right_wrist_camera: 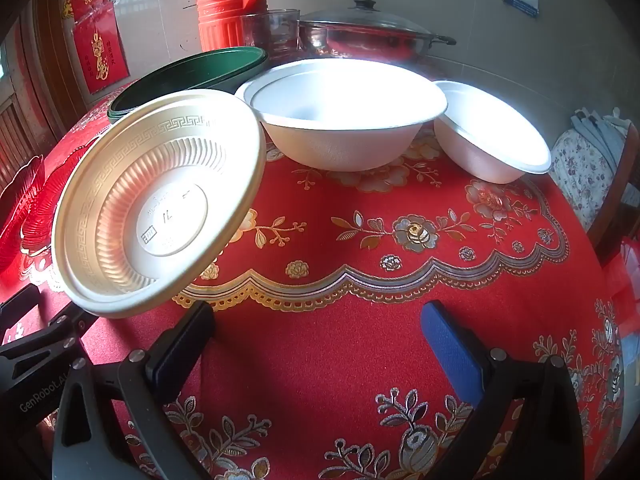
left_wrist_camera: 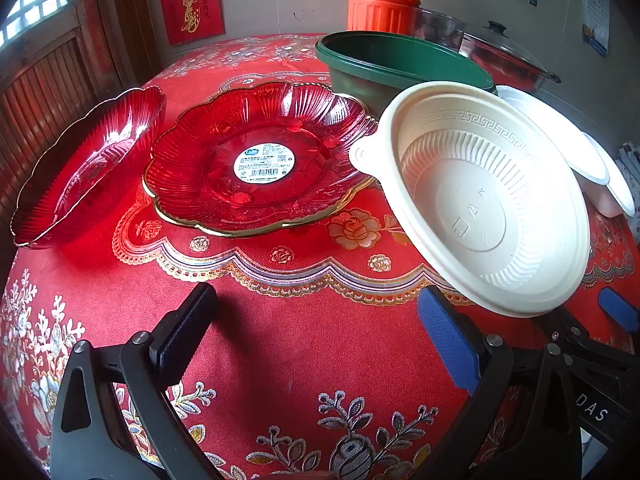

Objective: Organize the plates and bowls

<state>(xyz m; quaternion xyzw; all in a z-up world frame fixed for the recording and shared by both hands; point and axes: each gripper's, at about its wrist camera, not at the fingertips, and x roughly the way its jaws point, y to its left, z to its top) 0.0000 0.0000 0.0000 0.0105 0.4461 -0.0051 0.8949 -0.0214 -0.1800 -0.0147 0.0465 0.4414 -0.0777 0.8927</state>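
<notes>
A cream plastic bowl (left_wrist_camera: 484, 196) leans tilted between both grippers on the red worktop (left_wrist_camera: 280, 340). Left gripper (left_wrist_camera: 320, 336) and right gripper (right_wrist_camera: 324, 344) jaws gape fully, empty. Likely light, stiff, slippery; pinch its near rim.

The left gripper (left_wrist_camera: 316, 340) points steeply downward, its two fingers spread as wide as they go, nothing between them. Its left finger (left_wrist_camera: 186, 326) carries a black pad, its right finger a blue one (the black frame arms run back to the lower edge of the view). The right gripper (right_wrist_camera: 320, 350) is pitched down at the same steep angle, fingers (right_wrist_camera: 454, 356) likewise fully apart and empty, one pad black and one blue. The two grippers sit side by side, each showing at the edge of the other's wrist view.
</notes>
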